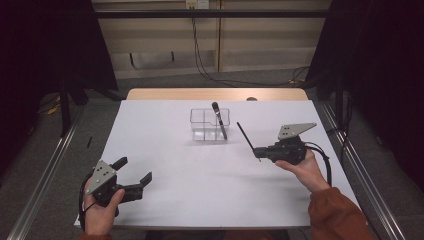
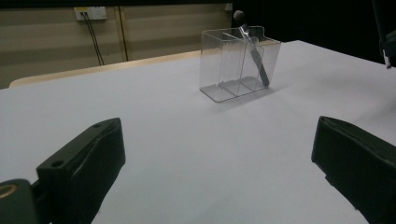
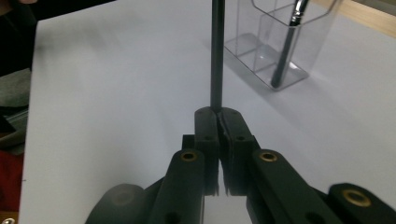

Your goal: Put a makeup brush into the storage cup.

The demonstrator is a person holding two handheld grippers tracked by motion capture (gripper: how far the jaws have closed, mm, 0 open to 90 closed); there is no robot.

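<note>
At the near left corner of the white worktop [image 1: 165,150], the left gripper [image 1: 134,176] rested in the person's left hand [image 1: 100,210], its fingers [image 2: 88,163] spread wide with nothing between them. Toward the far middle of the worktop stood a clear divided holder [image 1: 209,125], with a dark brush [image 1: 219,120] leaning upright in its right-hand compartment. To the right of the holder and apart from it, the right gripper [image 1: 258,151] was held in the person's right hand [image 1: 305,170] above the worktop. Its fingers [image 3: 208,130] were pressed together, pinching the end of a thin black stick [image 1: 247,139] that slanted up and away toward the holder.
</note>
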